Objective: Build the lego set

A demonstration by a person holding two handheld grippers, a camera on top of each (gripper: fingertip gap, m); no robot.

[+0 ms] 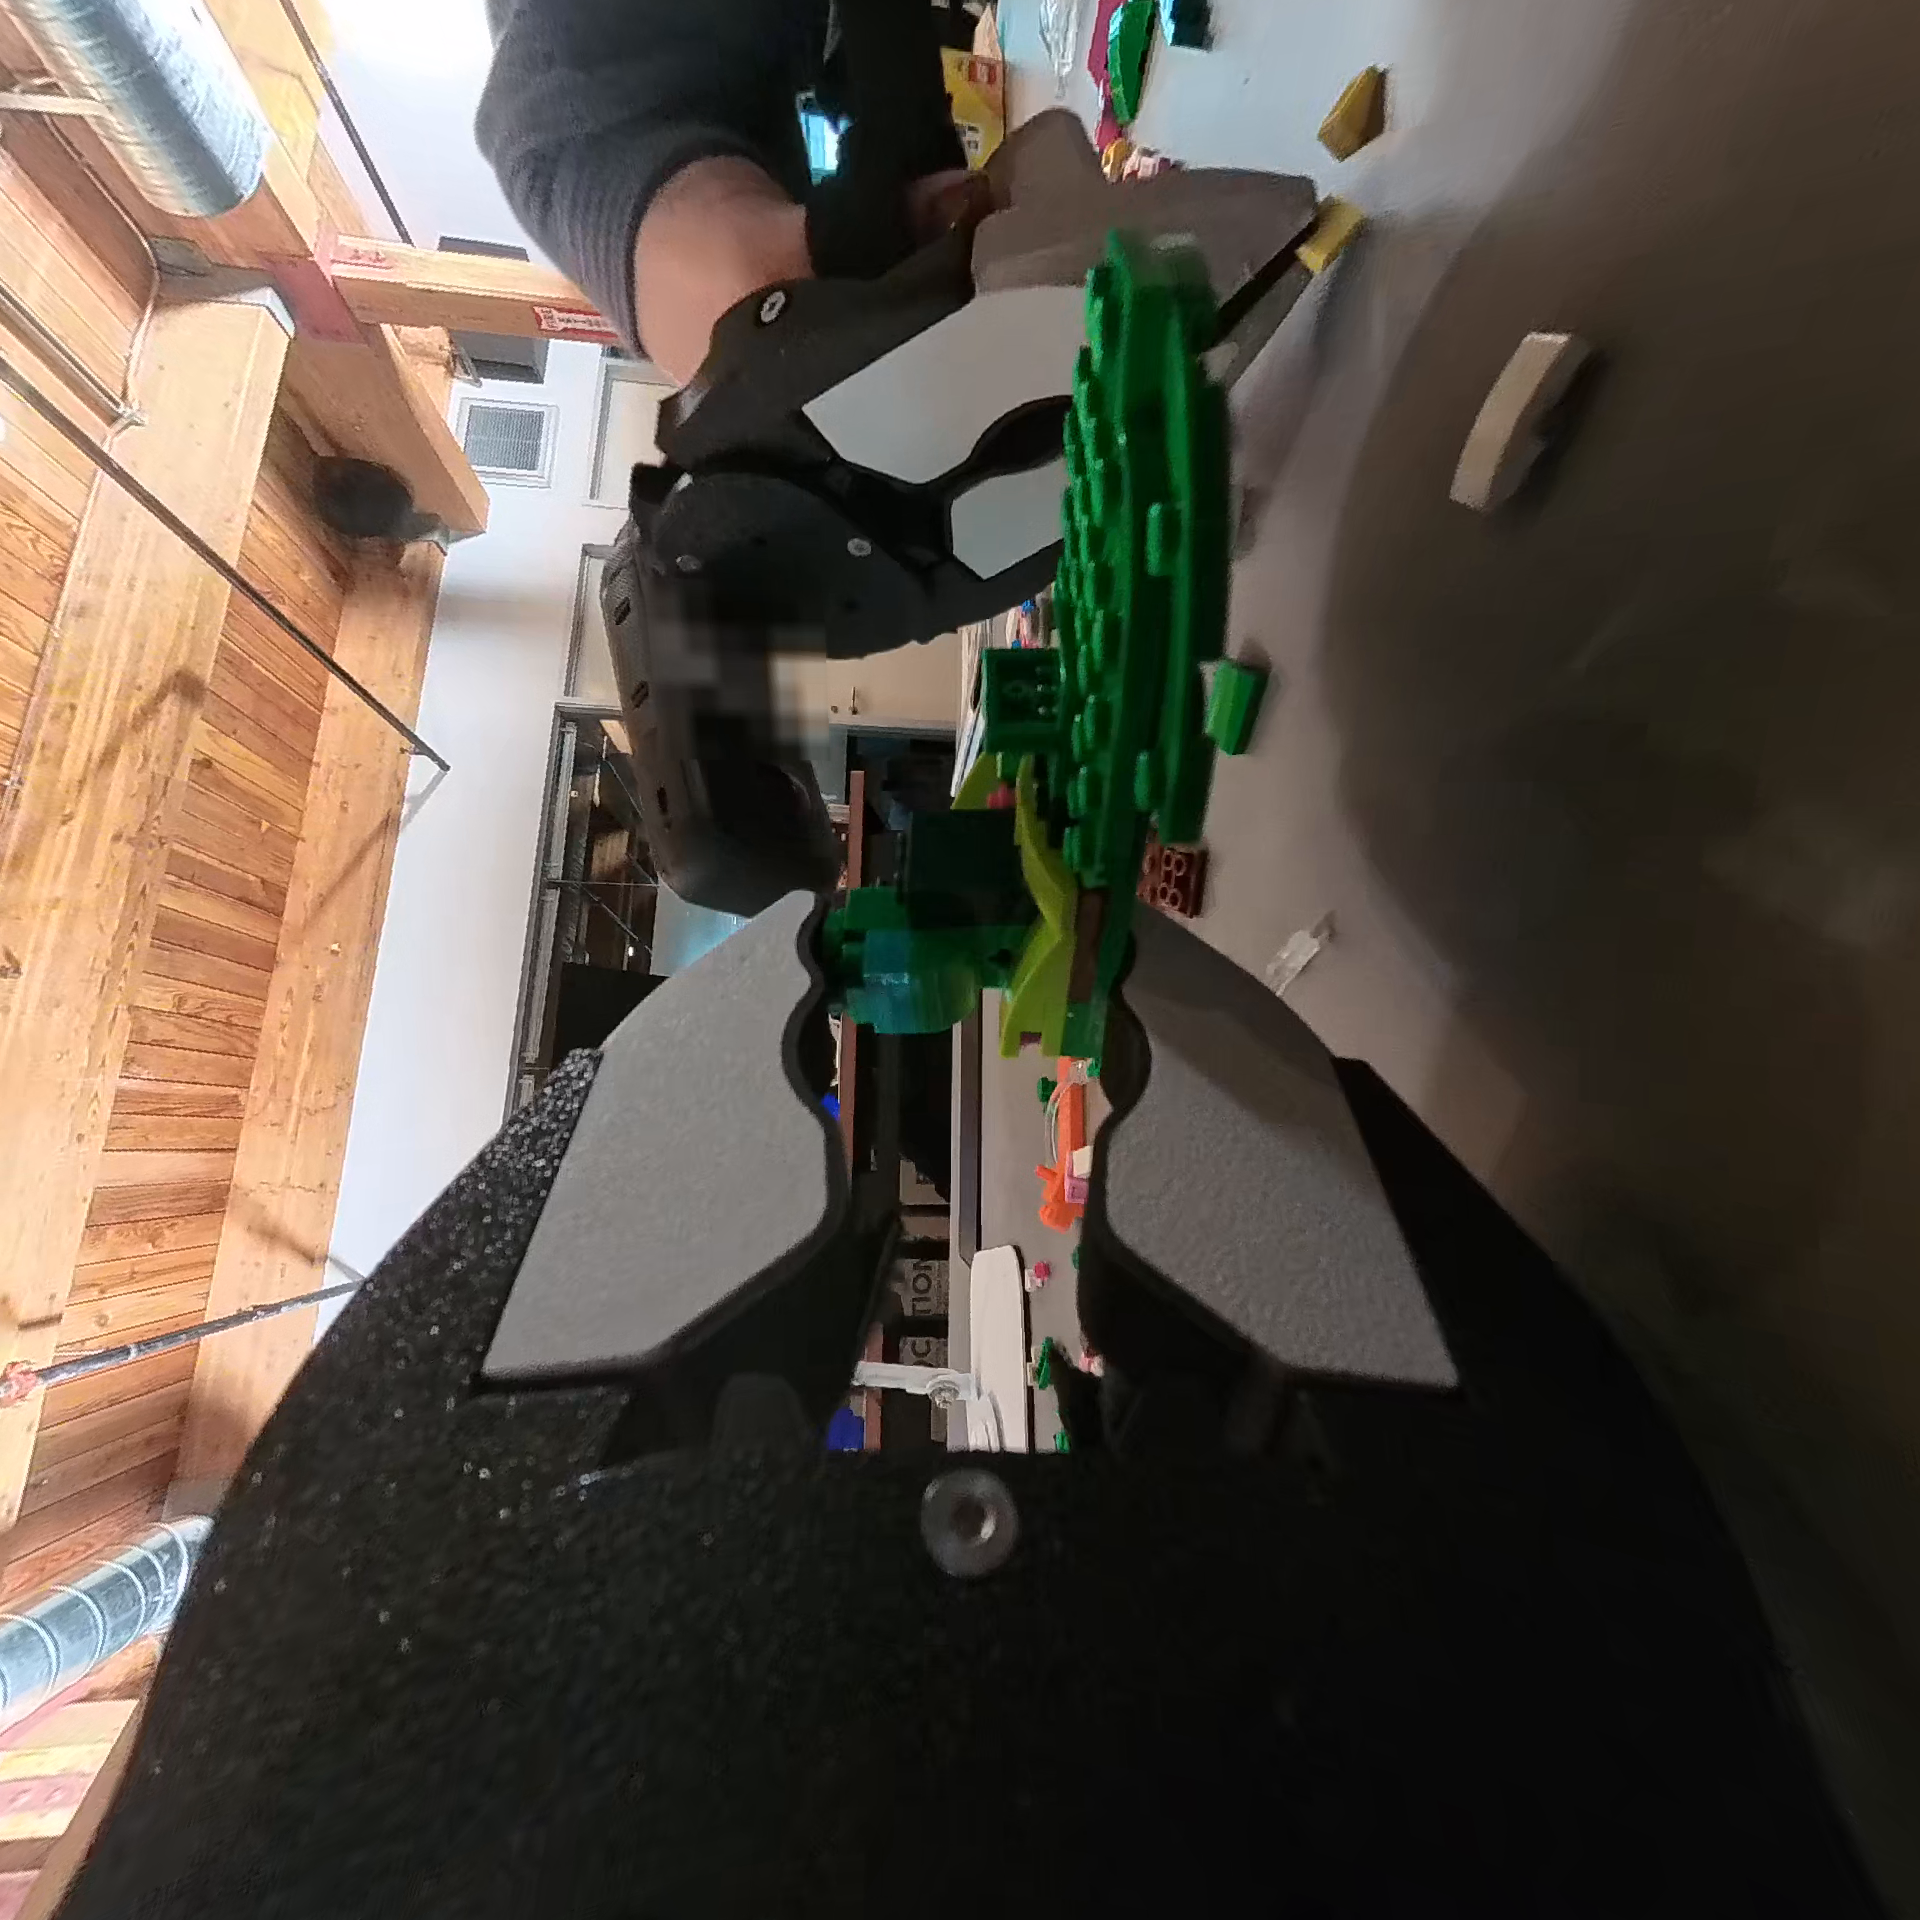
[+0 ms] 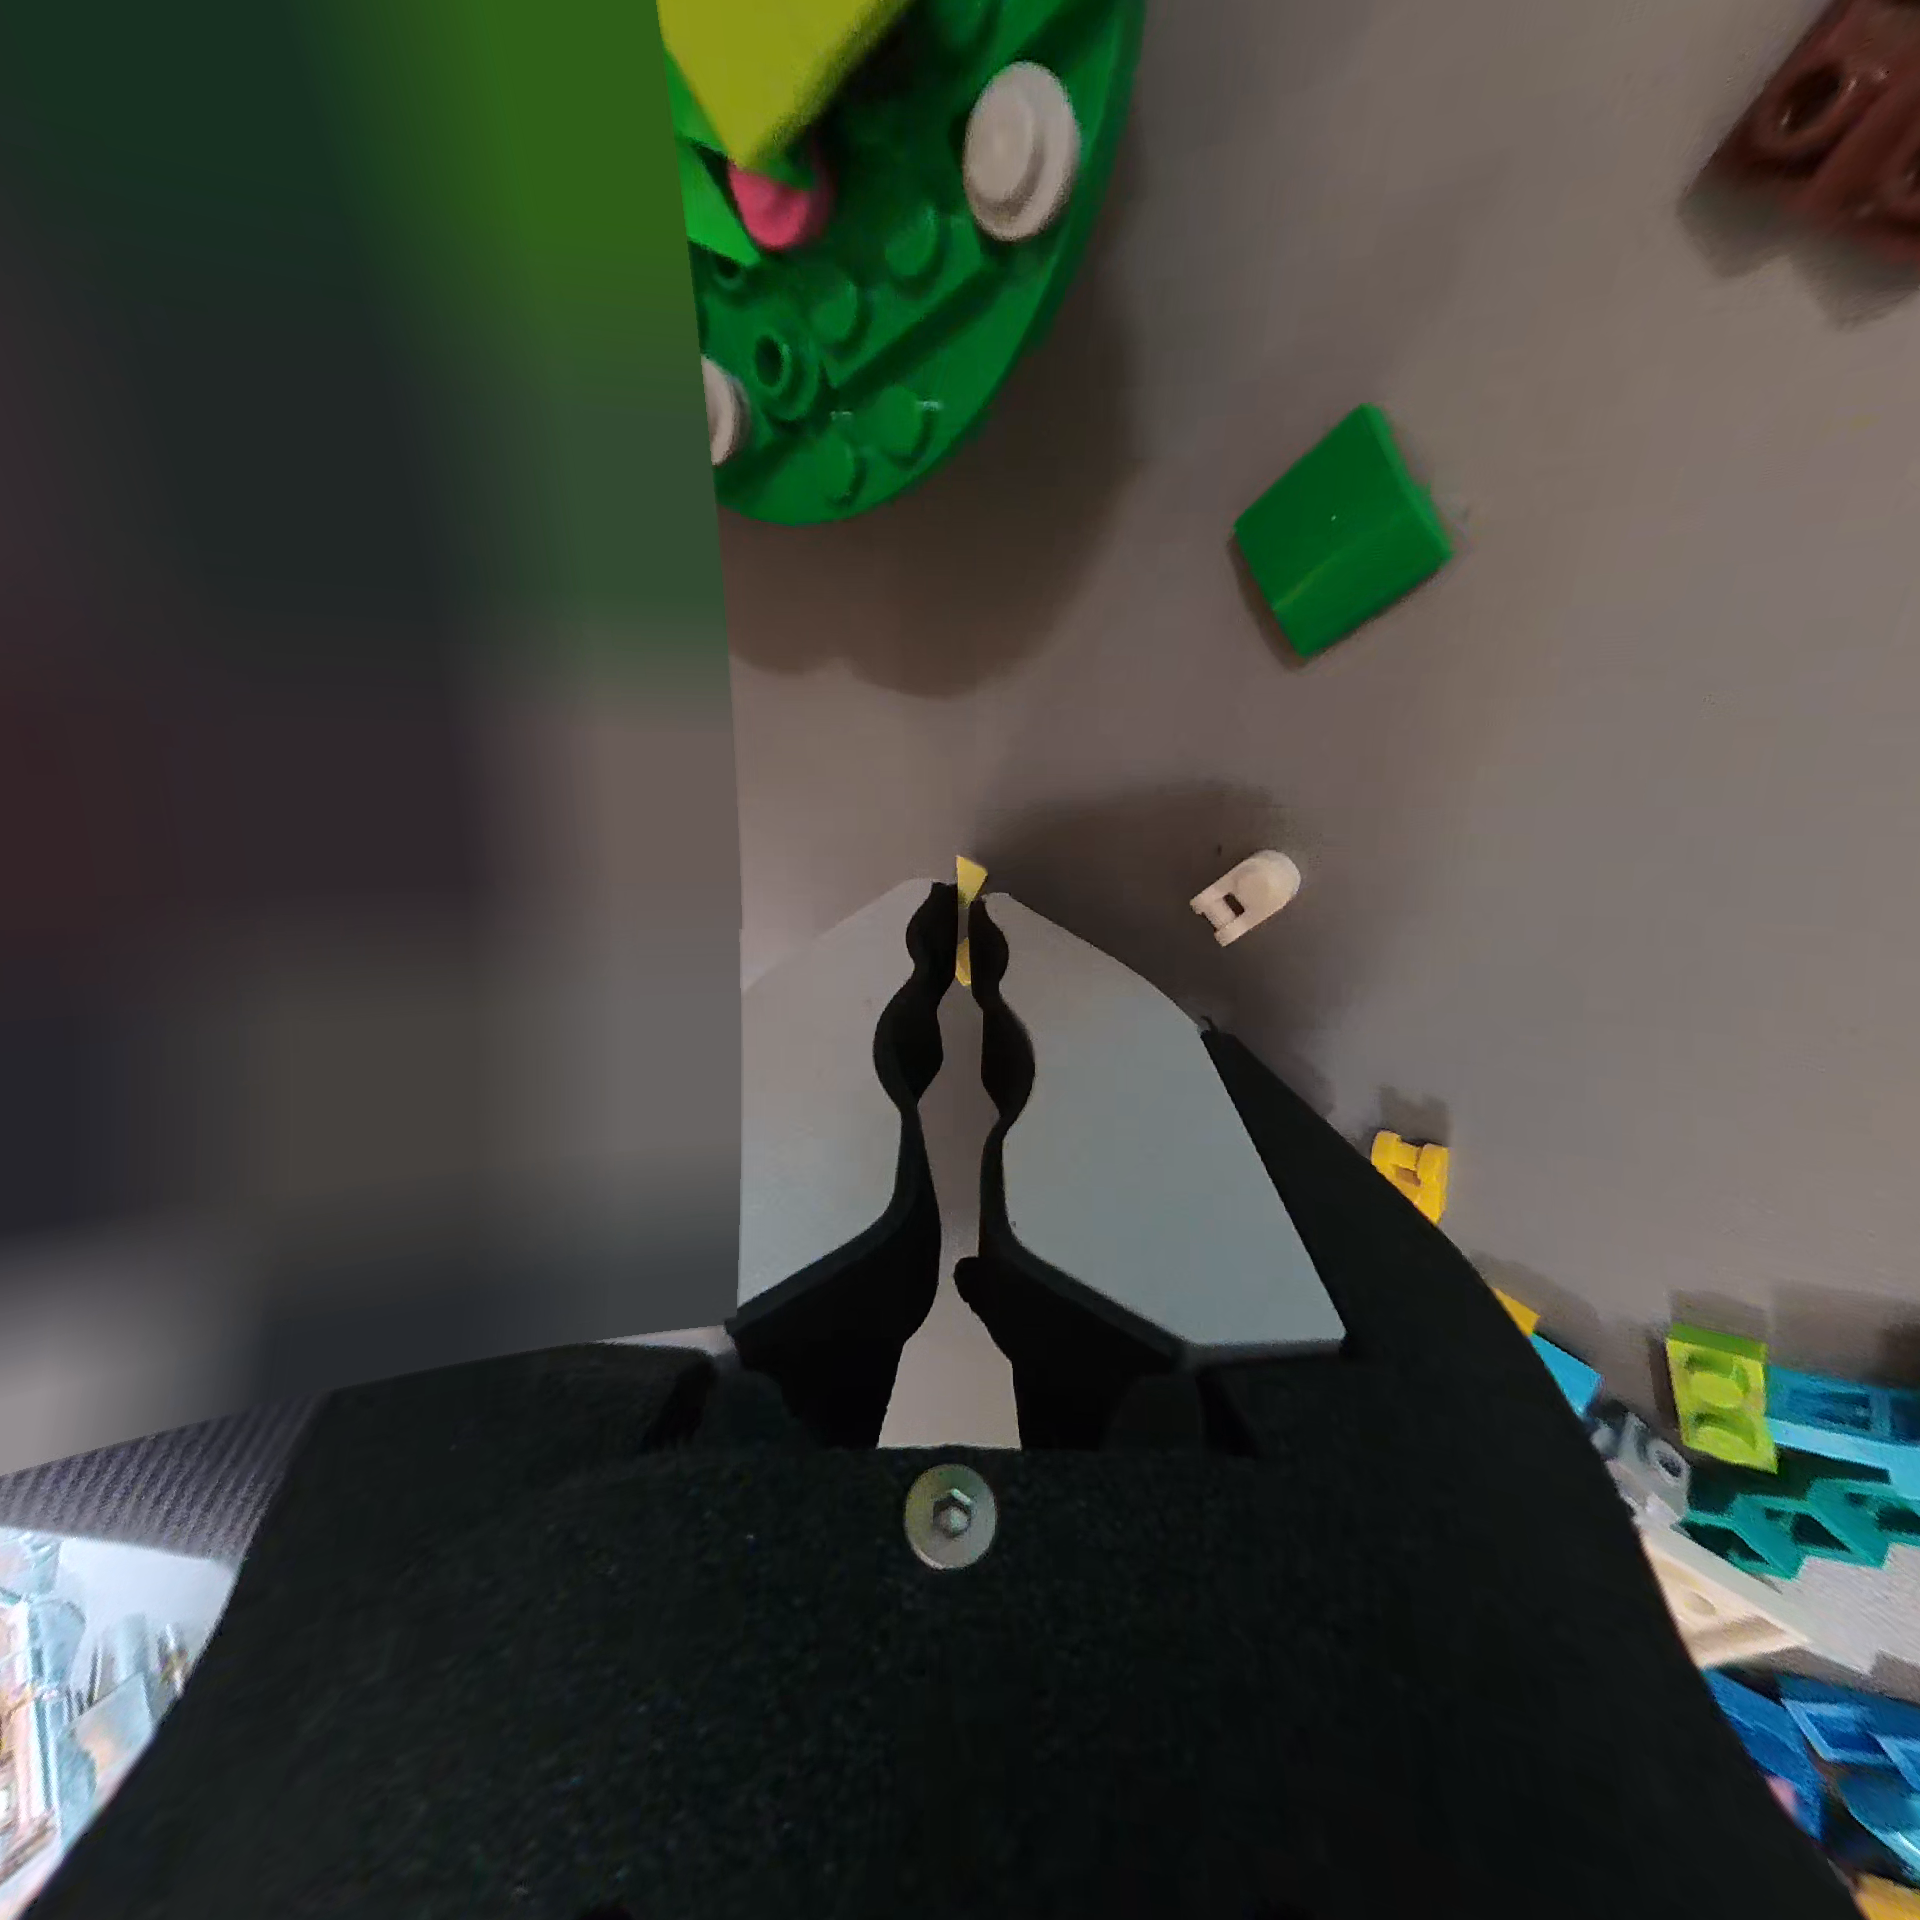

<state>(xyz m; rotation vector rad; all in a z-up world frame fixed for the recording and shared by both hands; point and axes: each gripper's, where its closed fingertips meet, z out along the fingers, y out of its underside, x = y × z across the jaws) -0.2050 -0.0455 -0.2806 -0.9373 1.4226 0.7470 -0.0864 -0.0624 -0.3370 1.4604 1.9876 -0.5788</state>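
Left wrist view, rolled on its side: left gripper (image 1: pixel 961 971) holds the near end of the build (image 1: pixel 1132 582), a green studded plate with lime leaf parts and a teal-and-green cluster. The jaws stand fairly wide, one finger against the cluster, the other at the plate's underside; it reads as a bracing clamp, though contact on the table side is partly hidden. The plate's far part lies against the grey table (image 1: pixel 1558 935). A small green tile (image 1: pixel 1234 707) and a brown brick (image 1: pixel 1174 881) lie just beside it, and a tan curved piece (image 1: pixel 1519 421) lies farther off. The right gripper (image 1: pixel 1039 187), with a hand on it, shows beyond the plate's far end. Right wrist view: the left half is masked by blur. The right gripper (image 2: pixel 966 902) has its jaws nearly pressed together, pinching a thin yellow piece (image 2: pixel 968 881) whose tip pokes out past the fingertips. Below lie the plate's rounded end (image 2: pixel 935 416) with white round studs, the green tile (image 2: pixel 1340 530), a small white piece (image 2: pixel 1247 896), and a loose pile (image 2: pixel 1787 1475) of teal, blue and lime bricks. Judged step: carrying the yellow piece to the build while the left steadies it. Next move calls for aligning the piece over its studs and pressing squarely, with a firm counter-hold; such a thin piece could twist in the pinch.
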